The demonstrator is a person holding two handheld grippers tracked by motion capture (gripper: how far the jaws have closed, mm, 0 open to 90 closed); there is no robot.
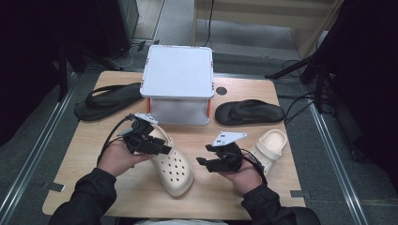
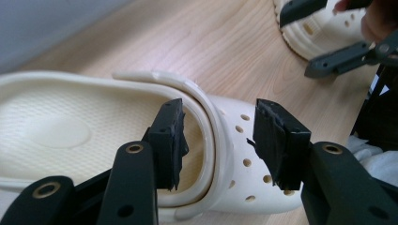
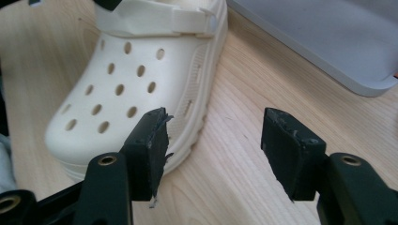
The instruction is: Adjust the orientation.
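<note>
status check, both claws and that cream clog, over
Left claw open, jaws straddling the cream clog's strap and collar. Right claw open over bare table beside the clog. Nothing in the way.

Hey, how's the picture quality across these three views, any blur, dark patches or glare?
High view: soft overall, dark surroundings, evenly lit table. Left gripper view: cream clog fairly sharp, far background blurred. Right gripper view: clear wood grain, no strong glare on the clog.

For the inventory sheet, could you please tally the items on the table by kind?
Cream clogs: 2
Black flip-flops: 2
White lidded box: 1
Total: 5
</note>
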